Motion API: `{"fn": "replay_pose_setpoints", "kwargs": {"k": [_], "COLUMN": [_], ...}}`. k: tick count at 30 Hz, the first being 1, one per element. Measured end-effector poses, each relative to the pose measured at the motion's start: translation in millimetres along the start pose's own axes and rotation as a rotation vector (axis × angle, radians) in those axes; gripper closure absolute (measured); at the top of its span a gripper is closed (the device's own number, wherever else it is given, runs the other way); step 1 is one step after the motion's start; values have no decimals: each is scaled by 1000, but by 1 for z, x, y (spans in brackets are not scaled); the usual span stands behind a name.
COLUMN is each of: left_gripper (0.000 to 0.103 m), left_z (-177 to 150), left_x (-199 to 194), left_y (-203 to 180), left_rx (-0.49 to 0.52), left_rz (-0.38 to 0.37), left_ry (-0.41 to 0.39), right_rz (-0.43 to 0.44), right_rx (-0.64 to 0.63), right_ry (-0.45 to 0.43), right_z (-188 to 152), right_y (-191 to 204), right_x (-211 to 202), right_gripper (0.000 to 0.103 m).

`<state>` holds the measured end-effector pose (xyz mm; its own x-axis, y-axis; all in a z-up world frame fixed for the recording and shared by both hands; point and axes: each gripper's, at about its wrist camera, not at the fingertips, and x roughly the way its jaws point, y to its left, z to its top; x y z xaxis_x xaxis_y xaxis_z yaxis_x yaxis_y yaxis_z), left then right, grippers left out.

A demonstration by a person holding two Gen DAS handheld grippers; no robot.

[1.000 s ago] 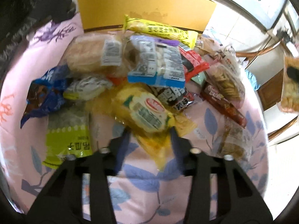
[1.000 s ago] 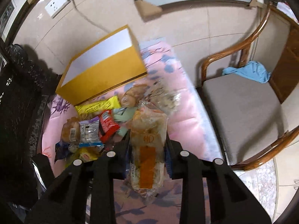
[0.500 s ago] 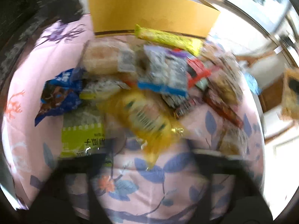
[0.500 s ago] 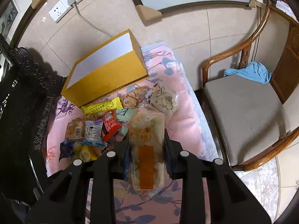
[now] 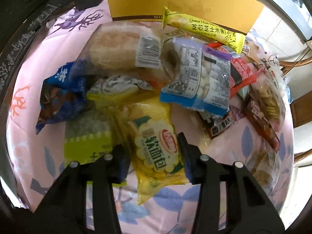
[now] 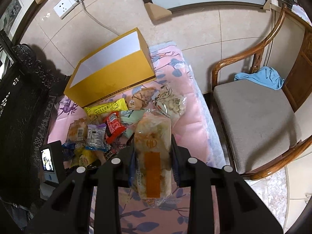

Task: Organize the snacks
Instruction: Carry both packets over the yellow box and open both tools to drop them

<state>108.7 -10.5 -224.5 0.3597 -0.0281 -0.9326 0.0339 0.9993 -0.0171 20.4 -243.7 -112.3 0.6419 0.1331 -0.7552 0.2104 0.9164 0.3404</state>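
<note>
A pile of snack packets lies on a pink flowered cloth [image 5: 29, 101] in front of a yellow cardboard box [image 5: 175, 0]. My left gripper [image 5: 150, 142] points steeply down at the pile's near edge. Its jaws are closing around the middle of a yellow bread packet [image 5: 156, 132], and both pads touch its sides. My right gripper [image 6: 152, 138] hovers high above the cloth, shut on a clear packet of pale pastry [image 6: 152, 128] with an orange label. From up there the open yellow box [image 6: 111, 78] and the pile [image 6: 101, 128] show at the left.
Around the bread packet lie a green packet [image 5: 85, 142], a blue wrapper [image 5: 58, 99], a bread roll [image 5: 120, 46], a blue-edged candy bag [image 5: 200, 78] and a long yellow bar [image 5: 204, 29]. A wooden chair [image 6: 253, 117] stands right of the cloth; dark carved furniture [image 6: 19, 107] borders the left.
My left gripper let go of the yellow packet's tail, opened wide, moved forward over the packet, and is now closed around its middle. The right gripper and its pastry packet stayed put.
</note>
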Motion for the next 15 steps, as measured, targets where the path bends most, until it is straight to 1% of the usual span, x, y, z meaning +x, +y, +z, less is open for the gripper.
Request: {"fn": "replay_pose_setpoints", "kwargs": {"k": [2,6,8,10,12,15], "left_gripper": [60,61,62,62,62,62], "left_z": [-3,-8,-8,-9,-8,-3], "left_x": [-8,-39,-54,-71,-85,-117], "left_y": [1,-10,-11,-13,-14,-19], "left_rx": [18,92,84,72,83,113], "left_rz": [10,36,55,49,38,47], "left_ry": [-14,-97,-127,-154,-175,-245], "right_rz": [6,27,42,56,70,88], "right_rx": [-4,-23,-36,-50,-63,-90], "right_ry": [-1,-4,-10,-24,-33,-57], "right_z": [1,1,3,5,8,14], "right_y": [2,11,16,22,29,38], "right_x": [-2,-6,-9,-14,-19,-27], "right_gripper": [73,73,73,73,73,73]}}
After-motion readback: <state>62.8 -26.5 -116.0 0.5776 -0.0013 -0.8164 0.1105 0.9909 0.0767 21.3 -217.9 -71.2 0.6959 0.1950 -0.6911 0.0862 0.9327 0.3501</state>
